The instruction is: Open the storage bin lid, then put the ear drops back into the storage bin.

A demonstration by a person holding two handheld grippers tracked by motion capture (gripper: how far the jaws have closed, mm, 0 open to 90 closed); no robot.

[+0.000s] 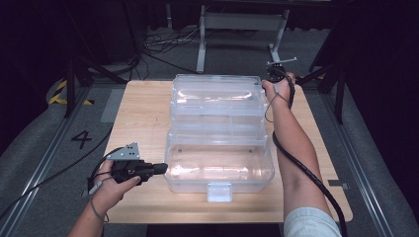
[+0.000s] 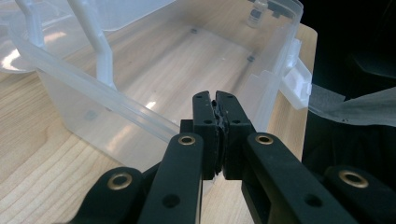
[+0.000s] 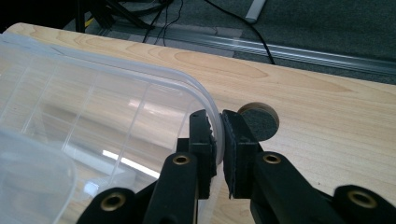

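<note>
A clear plastic toolbox stands open on the wooden table [image 1: 143, 113]. Its base [image 1: 220, 170] is nearest me, with the lid [image 1: 217, 94] tipped back behind it. My left gripper [image 1: 163, 169] is at the base's left end wall, shut with nothing between its jaws; in the left gripper view its tips [image 2: 218, 100] sit just in front of the base wall [image 2: 140, 116]. At the lid's far right corner my right gripper [image 1: 271, 79] is shut on the lid's rim [image 3: 205, 100], which runs between the pads of my right gripper [image 3: 218, 122].
A white latch [image 1: 220, 191] hangs at the base's front. A round cable hole [image 3: 261, 122] lies in the table just behind the right jaws. A white frame [image 1: 242, 22] and cables lie on the floor beyond the table. Cables trail from both grippers.
</note>
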